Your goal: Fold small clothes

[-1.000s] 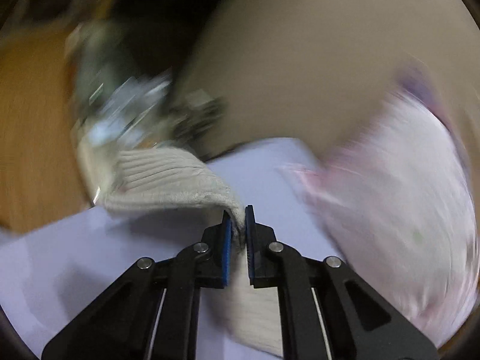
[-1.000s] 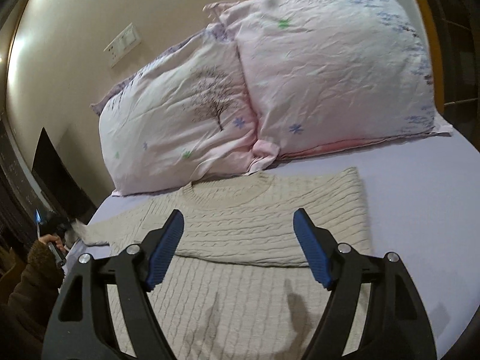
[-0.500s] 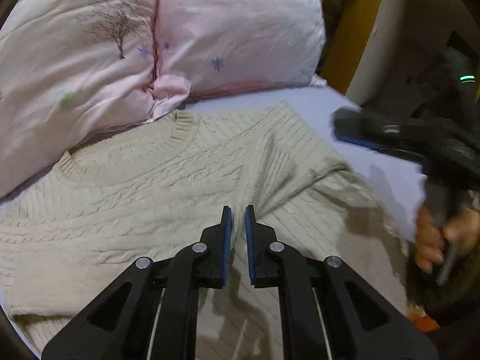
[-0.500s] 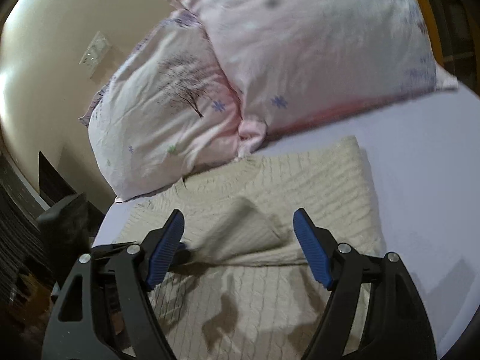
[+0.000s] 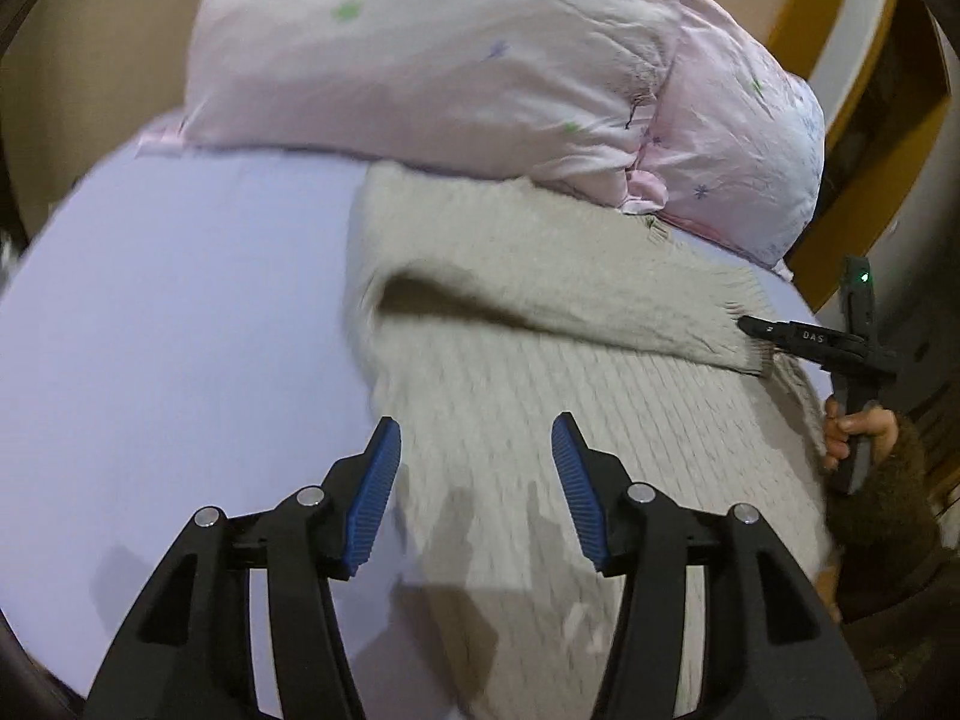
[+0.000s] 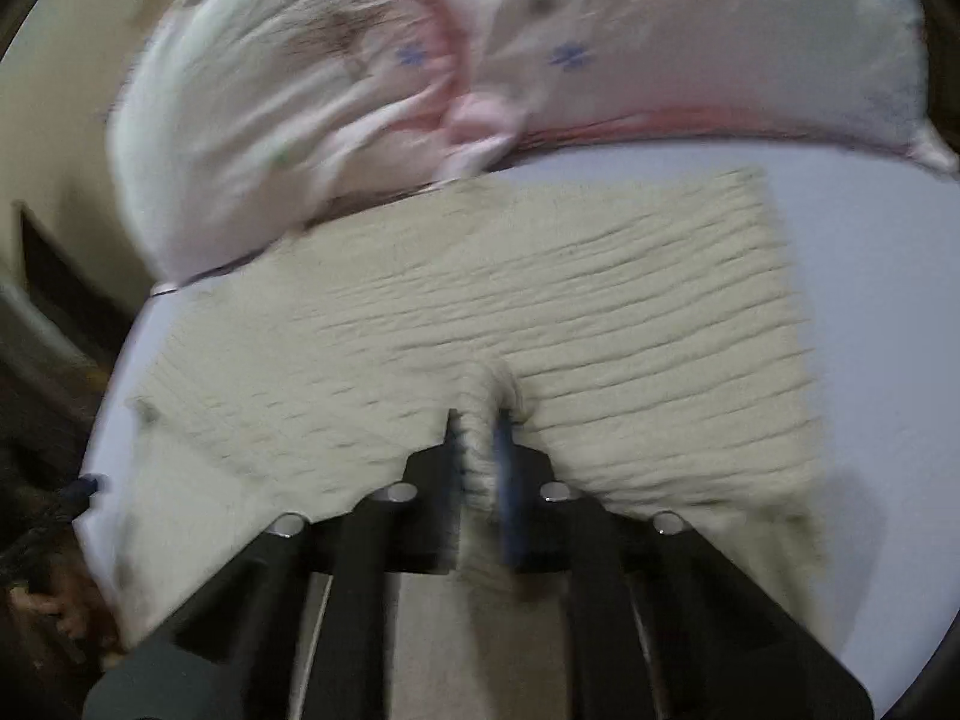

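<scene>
A cream cable-knit sweater lies flat on the lavender bed sheet, with one sleeve folded across its body. My left gripper is open and empty, just above the sweater's left side. In the left wrist view my right gripper holds the cuff end of the folded sleeve at the far right. In the right wrist view my right gripper is shut on a bunched ridge of the sweater.
Two pink floral pillows lean against the wall right behind the sweater; they also show in the right wrist view. Bare sheet lies right of the sweater. The bed's edge and dark floor are at the left.
My left gripper let go of the sleeve, opened and swung toward the sweater's left side. My right gripper went from open to shut on the knit and now holds the sleeve cuff.
</scene>
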The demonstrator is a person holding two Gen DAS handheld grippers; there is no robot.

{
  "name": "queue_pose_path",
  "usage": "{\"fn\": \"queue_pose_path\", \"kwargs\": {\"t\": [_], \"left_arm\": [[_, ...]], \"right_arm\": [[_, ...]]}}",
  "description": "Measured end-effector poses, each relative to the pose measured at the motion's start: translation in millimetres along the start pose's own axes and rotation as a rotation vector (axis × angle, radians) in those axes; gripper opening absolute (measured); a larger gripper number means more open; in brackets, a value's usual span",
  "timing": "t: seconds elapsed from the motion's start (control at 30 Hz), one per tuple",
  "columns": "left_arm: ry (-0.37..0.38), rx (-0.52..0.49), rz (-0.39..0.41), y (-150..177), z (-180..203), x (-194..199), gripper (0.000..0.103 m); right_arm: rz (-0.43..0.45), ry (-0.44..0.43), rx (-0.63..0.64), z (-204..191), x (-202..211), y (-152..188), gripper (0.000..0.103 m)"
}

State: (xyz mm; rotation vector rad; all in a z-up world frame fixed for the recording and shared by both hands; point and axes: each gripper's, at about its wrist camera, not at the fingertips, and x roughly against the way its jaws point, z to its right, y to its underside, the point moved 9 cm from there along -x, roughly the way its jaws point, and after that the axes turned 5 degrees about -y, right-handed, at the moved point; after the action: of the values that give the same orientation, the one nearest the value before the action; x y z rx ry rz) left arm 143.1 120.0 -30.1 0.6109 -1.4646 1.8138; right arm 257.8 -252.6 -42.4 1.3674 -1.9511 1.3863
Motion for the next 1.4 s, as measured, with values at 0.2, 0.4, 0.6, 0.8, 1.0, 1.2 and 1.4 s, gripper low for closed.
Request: {"fn": "queue_pose_path", "kwargs": {"t": [0.2,0.4,0.6,0.8,1.0,1.2,1.4], "left_arm": [[0.044,0.003,-0.015,22,12,5,0.057],[0.036,-0.03,-0.065,44,20,-1,0.057],[0.021,-0.017,-0.091,68,13,5,0.063],[0.037,-0.03,-0.075,91,24,22,0.064],[0.038,-0.003,-0.077,107,29,27,0.019],[0.137,0.033,-0.098,101,32,27,0.009],[0.193,0.021,0.078,-1,26,34,0.009]], "right_arm": [[0.245,0.171,0.039,12,50,-59,0.009],[0.146,0.262,-0.049,63,46,-48,0.058],[0.105,0.159,-0.098,68,104,34,0.063],[0.032,0.021,-0.229,73,134,132,0.047],[-0.023,-0.305,-0.257,32,141,191,0.02],[0.029,-0.502,-0.264,11,144,174,0.008],[0.323,-0.594,-0.263,17,176,52,0.007]]}}
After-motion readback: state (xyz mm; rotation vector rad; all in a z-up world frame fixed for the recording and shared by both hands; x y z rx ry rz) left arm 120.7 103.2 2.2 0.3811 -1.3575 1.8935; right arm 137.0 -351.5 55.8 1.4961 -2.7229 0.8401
